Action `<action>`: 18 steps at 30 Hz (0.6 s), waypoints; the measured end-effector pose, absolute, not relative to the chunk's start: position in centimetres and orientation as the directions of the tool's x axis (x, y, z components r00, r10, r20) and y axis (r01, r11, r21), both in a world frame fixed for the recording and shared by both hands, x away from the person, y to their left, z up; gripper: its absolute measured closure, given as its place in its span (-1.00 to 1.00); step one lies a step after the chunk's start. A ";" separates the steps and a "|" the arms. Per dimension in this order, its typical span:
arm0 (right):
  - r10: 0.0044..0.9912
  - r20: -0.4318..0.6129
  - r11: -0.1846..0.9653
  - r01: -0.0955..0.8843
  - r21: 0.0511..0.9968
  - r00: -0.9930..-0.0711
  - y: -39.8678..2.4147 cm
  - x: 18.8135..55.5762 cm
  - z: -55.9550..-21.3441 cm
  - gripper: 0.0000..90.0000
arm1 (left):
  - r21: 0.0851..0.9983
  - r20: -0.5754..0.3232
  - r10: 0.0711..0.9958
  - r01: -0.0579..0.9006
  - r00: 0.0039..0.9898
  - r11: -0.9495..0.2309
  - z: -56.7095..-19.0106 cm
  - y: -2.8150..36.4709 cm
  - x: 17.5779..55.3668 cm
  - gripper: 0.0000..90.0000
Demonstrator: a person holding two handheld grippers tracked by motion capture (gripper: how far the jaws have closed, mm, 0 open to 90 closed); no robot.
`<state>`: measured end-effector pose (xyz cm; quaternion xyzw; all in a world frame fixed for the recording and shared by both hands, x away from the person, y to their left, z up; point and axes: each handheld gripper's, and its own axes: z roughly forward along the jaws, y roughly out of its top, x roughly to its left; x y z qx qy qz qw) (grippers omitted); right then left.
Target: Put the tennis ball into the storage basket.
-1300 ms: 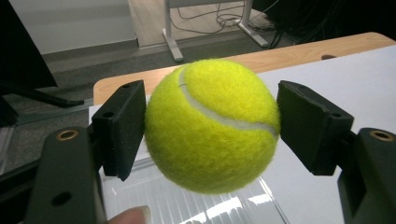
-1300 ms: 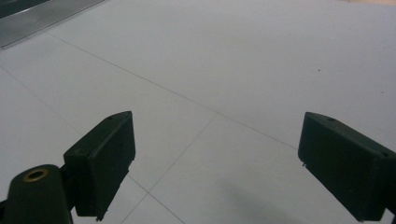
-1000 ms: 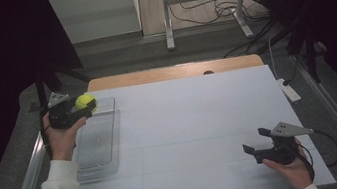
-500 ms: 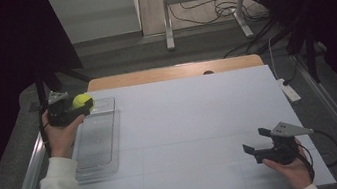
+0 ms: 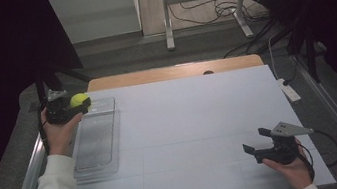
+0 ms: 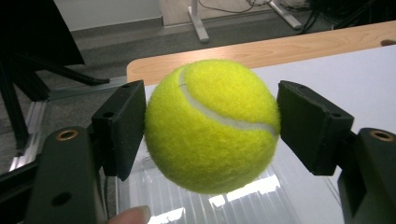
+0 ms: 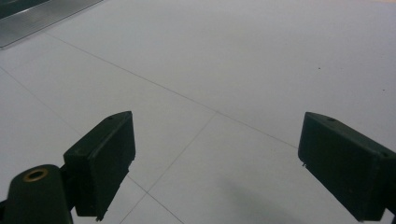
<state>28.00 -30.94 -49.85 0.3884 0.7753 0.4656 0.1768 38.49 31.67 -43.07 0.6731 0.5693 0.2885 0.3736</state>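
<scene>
The high view looks down and forward over the white table [image 5: 198, 135]; both gripper views look closely across it.

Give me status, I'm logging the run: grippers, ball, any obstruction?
Left gripper shut on ball, above clear tray. Right gripper open, nothing between its pads. Nothing in the way.

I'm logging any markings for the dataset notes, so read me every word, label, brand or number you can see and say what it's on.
There is no readable text.
tennis ball: only its white seam shows, with no brand print on the visible side.
left gripper and right gripper: plain black jaws, unmarked.
clear tray: unmarked.
white table: only thin grid lines.
</scene>
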 end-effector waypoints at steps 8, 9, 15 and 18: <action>0.768 0.087 0.266 0.439 0.858 -0.635 -31.0 28.0 -49.9 -0.76 | 0.819 -0.024 0.984 0.568 0.176 -0.082 -43.5 32.0 38.9 -0.39; 0.768 0.087 0.265 0.439 0.858 -0.635 -31.0 28.0 -49.9 -0.76 | 0.817 -0.026 0.984 0.571 0.175 -0.080 -43.6 32.1 39.0 -0.39; 0.769 0.083 0.269 0.438 0.858 -0.634 -30.9 28.0 -49.9 -0.76 | 0.813 -0.033 0.985 0.578 0.170 -0.072 -43.8 32.3 39.1 -0.39; 0.769 0.085 0.267 0.439 0.858 -0.634 -30.9 28.0 -49.9 -0.76 | 0.808 -0.033 0.986 0.585 0.166 -0.072 -43.9 32.4 39.3 -0.39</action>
